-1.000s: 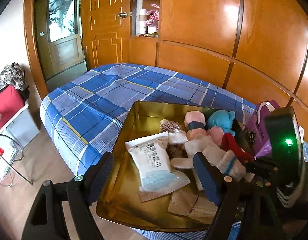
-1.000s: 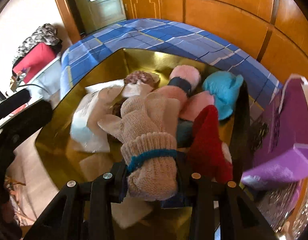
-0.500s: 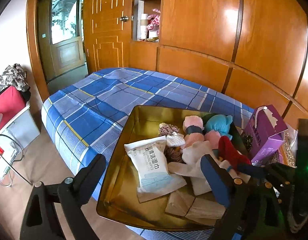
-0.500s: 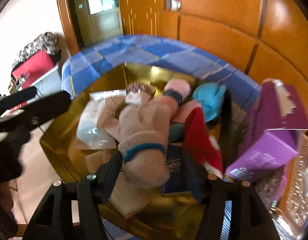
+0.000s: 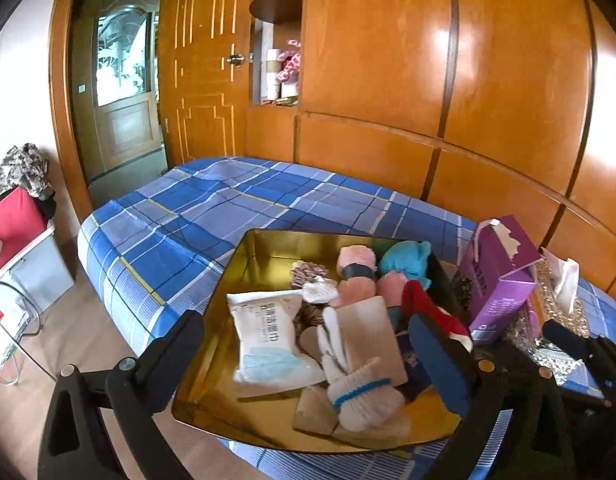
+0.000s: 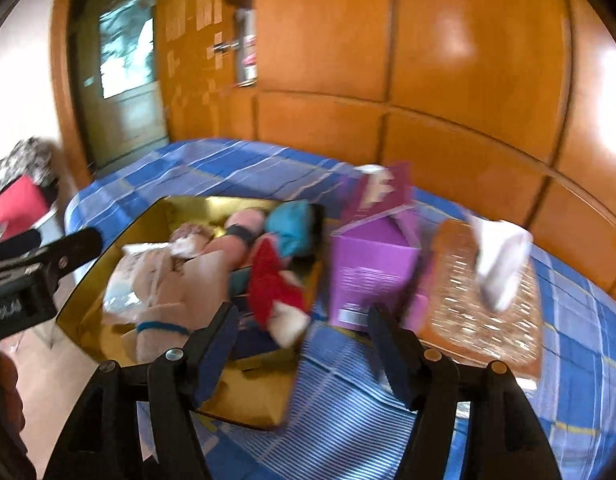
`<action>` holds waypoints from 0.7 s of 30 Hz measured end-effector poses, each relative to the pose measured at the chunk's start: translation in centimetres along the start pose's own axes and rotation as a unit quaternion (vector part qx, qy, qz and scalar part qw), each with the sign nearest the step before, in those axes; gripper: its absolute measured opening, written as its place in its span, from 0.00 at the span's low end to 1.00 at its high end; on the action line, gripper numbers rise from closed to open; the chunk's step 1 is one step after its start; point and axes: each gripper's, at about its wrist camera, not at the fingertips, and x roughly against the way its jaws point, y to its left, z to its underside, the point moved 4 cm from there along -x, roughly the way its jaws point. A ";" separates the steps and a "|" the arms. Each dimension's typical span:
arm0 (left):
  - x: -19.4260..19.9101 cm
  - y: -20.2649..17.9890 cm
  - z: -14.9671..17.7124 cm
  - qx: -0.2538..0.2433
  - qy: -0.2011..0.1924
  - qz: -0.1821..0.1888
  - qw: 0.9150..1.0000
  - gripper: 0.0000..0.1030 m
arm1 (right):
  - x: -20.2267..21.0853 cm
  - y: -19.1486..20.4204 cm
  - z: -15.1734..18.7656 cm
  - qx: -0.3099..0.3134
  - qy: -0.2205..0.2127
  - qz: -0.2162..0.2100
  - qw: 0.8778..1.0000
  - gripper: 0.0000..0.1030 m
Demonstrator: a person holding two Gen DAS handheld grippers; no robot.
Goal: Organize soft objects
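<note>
gold tray (image 5: pixel 212 332) sits on the blue plaid bedspread (image 5: pixel 212 204), holding the soft goods: beige knit glove (image 5: pixel 358 384) with blue cuff band lying near the front edge, wet-wipe pack (image 5: pixel 264 332) to its left, pink plush (image 5: pixel 354 276), teal plush (image 5: pixel 406 258) and red piece (image 5: pixel 422 308) toward the back right. purple tissue box (image 5: pixel 498 276) stands just outside the tray's right wall.

left gripper (image 5: pixel 320 364): jaws wide and opening, nothing pressed between them; the glove and wipe pack show in the gap but well below the fingers. right gripper (image 6: pixel 304 344): jaws opening, empty, over the bedspread just right of the tray corner, the glove (image 6: pixel 164 320) off to its left. that view is smeared, so fine detail is unreliable.

judged step: glove released into the tray, next item to be chosen. to do it well, let both claws finish spreading before moving on, clear the tray rim on the way out, and approach the next soft piece from above at its bulkiest part so the pads catch fabric rather than a loose edge. avoid dragging the glove's cuff along.
</note>
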 end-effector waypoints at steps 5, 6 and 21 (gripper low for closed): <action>0.6 -1.4 0.4 -0.011 -0.002 0.007 1.000 1.00 | 0.5 -2.3 0.4 -0.037 -0.005 0.028 0.999 0.66; 0.7 -1.7 0.5 -0.015 -0.003 0.007 1.000 1.00 | 0.6 -2.5 0.5 -0.039 -0.005 0.031 0.999 0.66; 1.0 -2.5 1.0 -0.017 -0.009 0.001 1.000 1.00 | 1.1 -2.2 1.4 -0.033 -0.004 0.032 0.999 0.66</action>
